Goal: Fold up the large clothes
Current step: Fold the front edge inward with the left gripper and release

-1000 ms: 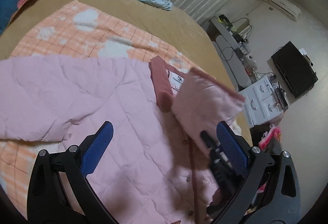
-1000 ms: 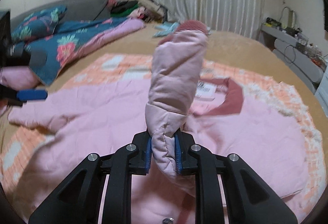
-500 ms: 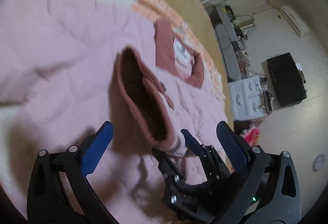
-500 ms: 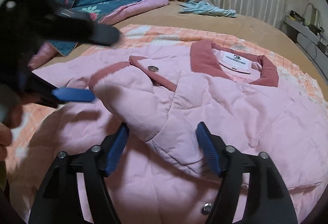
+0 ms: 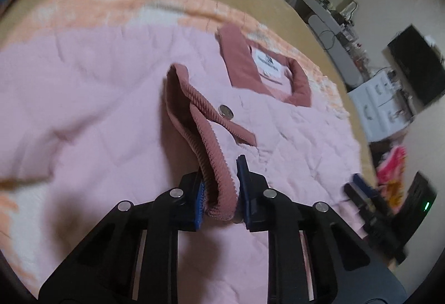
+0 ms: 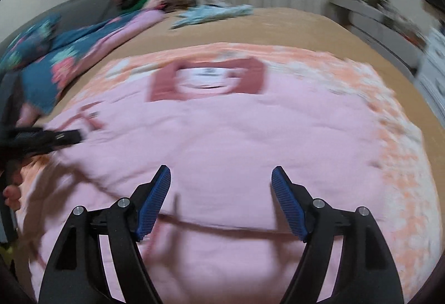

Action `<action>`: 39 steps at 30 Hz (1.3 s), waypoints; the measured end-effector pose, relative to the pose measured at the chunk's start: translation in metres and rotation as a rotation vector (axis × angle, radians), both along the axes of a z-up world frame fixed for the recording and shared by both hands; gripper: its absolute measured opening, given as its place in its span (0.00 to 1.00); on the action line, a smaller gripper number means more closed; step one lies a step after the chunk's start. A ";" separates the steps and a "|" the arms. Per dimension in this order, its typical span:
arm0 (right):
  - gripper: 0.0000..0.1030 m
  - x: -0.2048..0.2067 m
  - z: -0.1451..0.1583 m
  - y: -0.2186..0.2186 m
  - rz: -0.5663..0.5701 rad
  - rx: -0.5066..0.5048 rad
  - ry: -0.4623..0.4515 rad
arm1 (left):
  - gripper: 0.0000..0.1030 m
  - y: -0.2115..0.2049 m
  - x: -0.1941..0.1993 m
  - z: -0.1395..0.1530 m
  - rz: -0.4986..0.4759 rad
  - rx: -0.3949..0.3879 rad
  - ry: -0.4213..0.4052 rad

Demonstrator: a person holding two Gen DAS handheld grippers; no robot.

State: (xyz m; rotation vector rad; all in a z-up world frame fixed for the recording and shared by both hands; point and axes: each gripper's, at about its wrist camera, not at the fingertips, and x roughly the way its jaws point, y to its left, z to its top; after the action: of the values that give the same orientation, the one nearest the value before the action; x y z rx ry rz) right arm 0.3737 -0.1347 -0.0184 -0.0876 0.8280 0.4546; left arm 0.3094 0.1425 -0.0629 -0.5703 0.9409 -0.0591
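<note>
Since a second ago, left gripper [image 5: 221, 190] has just closed on the cuff [image 5: 205, 148], lower centre; right gripper [image 6: 221, 202] has just opened, empty, over the jacket [image 6: 236, 137] on the bed [image 6: 292, 26].

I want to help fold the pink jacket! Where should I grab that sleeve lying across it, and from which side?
Grab the sleeve by its ribbed cuff, where the left gripper is already shut on it. Come from the open end of the cuff, one of the fingers on each side. The cuff is thick, stands up off the pink jacket, and its ribs help stop slipping.
</note>
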 end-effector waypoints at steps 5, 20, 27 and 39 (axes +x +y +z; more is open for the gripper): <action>0.74 0.026 -0.016 -0.037 -0.108 -0.035 0.069 | 0.13 0.002 0.005 -0.012 -0.006 0.050 0.036; 0.77 0.029 -0.036 -0.054 -0.202 -0.059 0.109 | 0.61 -0.001 -0.015 0.007 -0.001 0.187 0.019; 0.94 0.004 -0.001 -0.039 -0.151 0.005 0.037 | 0.91 0.005 -0.038 0.028 0.047 0.242 -0.014; 0.95 -0.034 0.043 0.027 -0.009 0.016 -0.036 | 0.91 0.031 -0.088 0.042 0.133 0.292 -0.029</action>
State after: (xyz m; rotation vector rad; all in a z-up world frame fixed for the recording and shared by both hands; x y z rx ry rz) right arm 0.3393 -0.1076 0.0244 -0.0772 0.7893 0.4497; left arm 0.2218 0.1738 -0.0207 -0.3584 0.8623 0.1863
